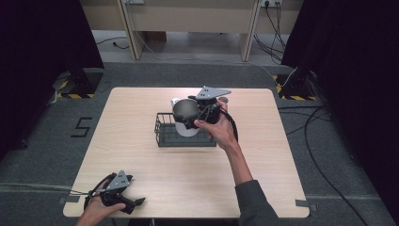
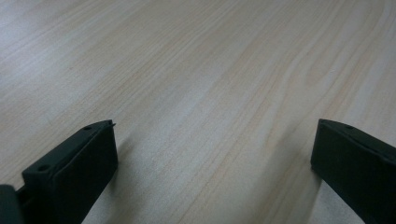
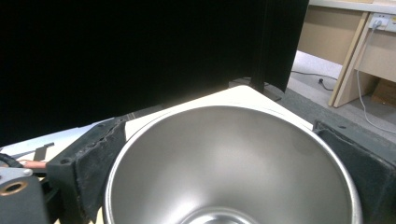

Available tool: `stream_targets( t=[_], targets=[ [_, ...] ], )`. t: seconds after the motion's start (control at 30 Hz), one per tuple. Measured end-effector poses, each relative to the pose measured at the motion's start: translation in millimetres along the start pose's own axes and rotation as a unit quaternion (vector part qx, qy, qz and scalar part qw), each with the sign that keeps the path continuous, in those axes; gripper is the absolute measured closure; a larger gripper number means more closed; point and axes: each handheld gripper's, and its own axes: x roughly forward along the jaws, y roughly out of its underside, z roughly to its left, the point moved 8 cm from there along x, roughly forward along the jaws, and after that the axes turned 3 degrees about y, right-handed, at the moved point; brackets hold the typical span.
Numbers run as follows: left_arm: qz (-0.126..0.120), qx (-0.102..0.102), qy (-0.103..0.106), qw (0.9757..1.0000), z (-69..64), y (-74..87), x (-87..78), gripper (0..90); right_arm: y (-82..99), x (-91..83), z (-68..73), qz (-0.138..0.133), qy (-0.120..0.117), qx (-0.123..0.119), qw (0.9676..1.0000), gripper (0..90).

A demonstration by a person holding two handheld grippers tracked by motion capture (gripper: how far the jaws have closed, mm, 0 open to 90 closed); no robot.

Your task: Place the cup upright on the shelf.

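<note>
In the high view, a black wire basket [image 1: 181, 132] stands near the middle of the wooden counter [image 1: 188, 179], a little toward the far side. The right tool [image 1: 196, 112] is over the basket's far right part, held by the person's right hand [image 1: 220, 129], and it grips a metal bowl [image 1: 184, 109] tipped on its side just above the basket, its hollow facing toward the near edge. Something white [image 1: 187, 129] sits in the basket right below the bowl; what it is cannot be told. A second pale rim [image 1: 175, 100] shows just behind the basket. The left tool [image 1: 136, 202] lies far from the basket, at the counter's near left corner, in the person's left hand [image 1: 96, 209], pointing to the right along the near edge.

In the left gripper view, the left tool [image 2: 212, 163] has its jaws spread wide with bare wood grain of the counter [image 2: 210, 84] between them, close under the camera.

In the right gripper view, the right tool [image 3: 224, 158] has its two jaws pressed against opposite sides of the bowl [image 3: 229, 163], whose shiny inside faces the camera. Beyond the rim, a corner of the counter [image 3: 238, 95] shows, with a dark curtain [image 3: 116, 51] behind it.
</note>
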Motion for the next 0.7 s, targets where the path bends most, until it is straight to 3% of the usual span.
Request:
stream_targets(
  t=[0.37, 0.7],
  targets=[
    [0.000, 0.001, 0.001, 1.0000, -0.1, 0.0, -0.1, 0.0, 11.0, 21.0, -23.4, 0.017, 0.001, 0.009, 0.9998, 6.2],
    [0.000, 0.001, 0.001, 1.0000, -0.1, 0.0, 0.0, 0.0, 17.2, 32.1, -33.7, 0.025, -0.002, 0.001, 0.9997, 6.2]
  ],
)
